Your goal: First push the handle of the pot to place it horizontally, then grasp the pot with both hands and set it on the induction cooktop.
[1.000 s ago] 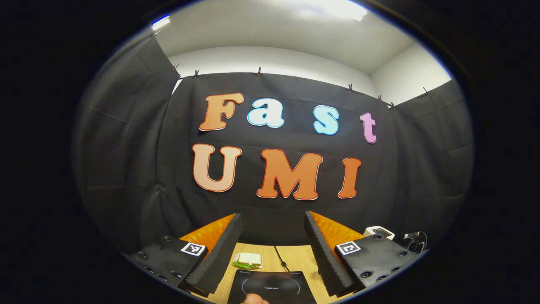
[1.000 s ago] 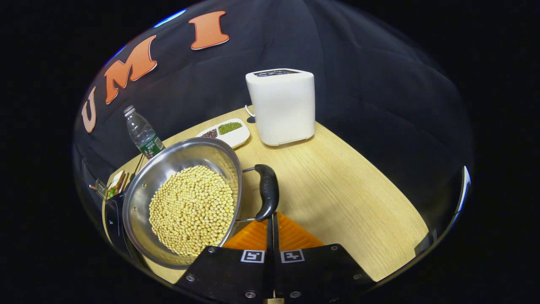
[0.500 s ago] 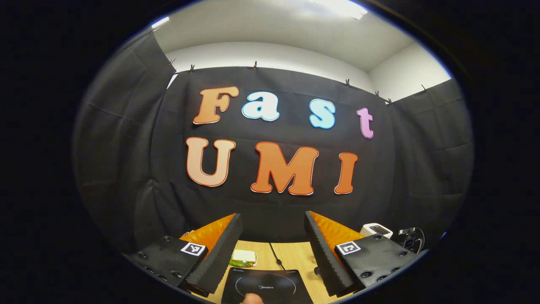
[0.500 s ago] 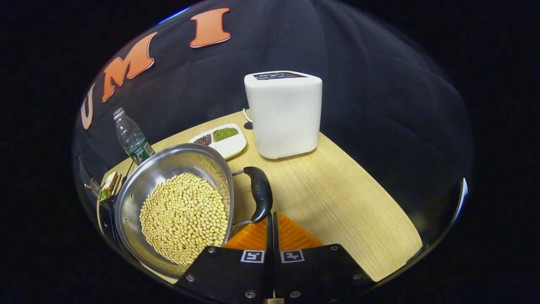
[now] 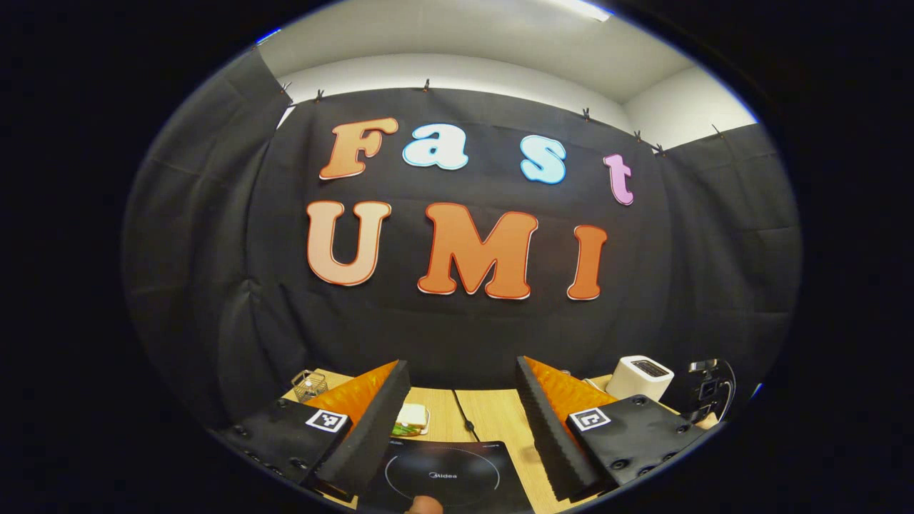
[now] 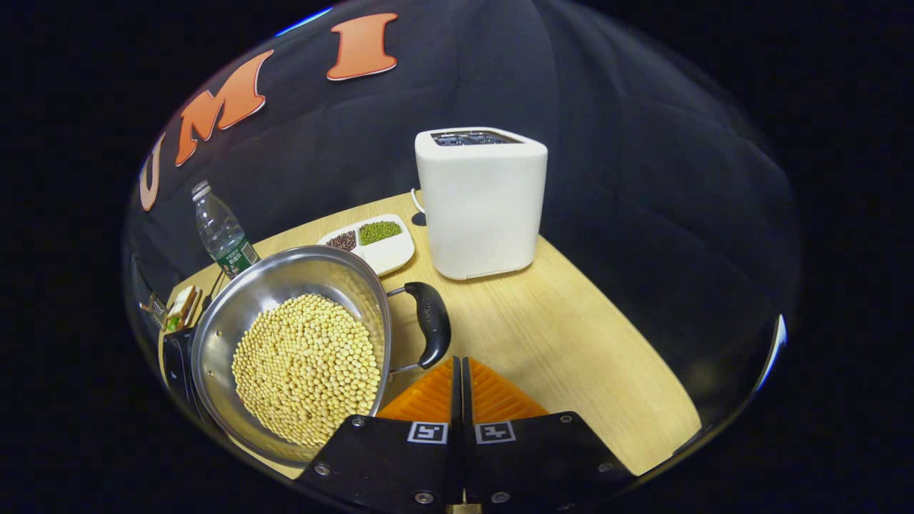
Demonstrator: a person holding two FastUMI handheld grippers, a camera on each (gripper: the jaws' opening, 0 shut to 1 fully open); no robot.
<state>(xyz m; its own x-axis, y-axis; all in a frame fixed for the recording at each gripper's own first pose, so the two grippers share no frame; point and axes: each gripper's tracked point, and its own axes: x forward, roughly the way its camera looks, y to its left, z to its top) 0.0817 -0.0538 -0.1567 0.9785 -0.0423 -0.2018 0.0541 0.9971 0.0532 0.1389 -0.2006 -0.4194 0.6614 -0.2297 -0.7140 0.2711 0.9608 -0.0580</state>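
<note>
A steel pot full of pale soybeans stands at the left of the right gripper view. Its black side handle sticks out to the right. My right gripper is shut with nothing between its fingers, its tips just right of the handle's near end; I cannot tell if they touch. The black induction cooktop shows behind the pot's left rim. In the left gripper view the cooktop lies just below my left gripper, which is held open above the table.
A white toaster stands behind the handle, with a divided dish of beans and a water bottle further left. A sandwich, a cable and a wire basket lie beyond the cooktop.
The right gripper has shifted right and nearer the toaster, so the pot and handle sit further left in its view. The left gripper view has tipped down, showing more of the table.
</note>
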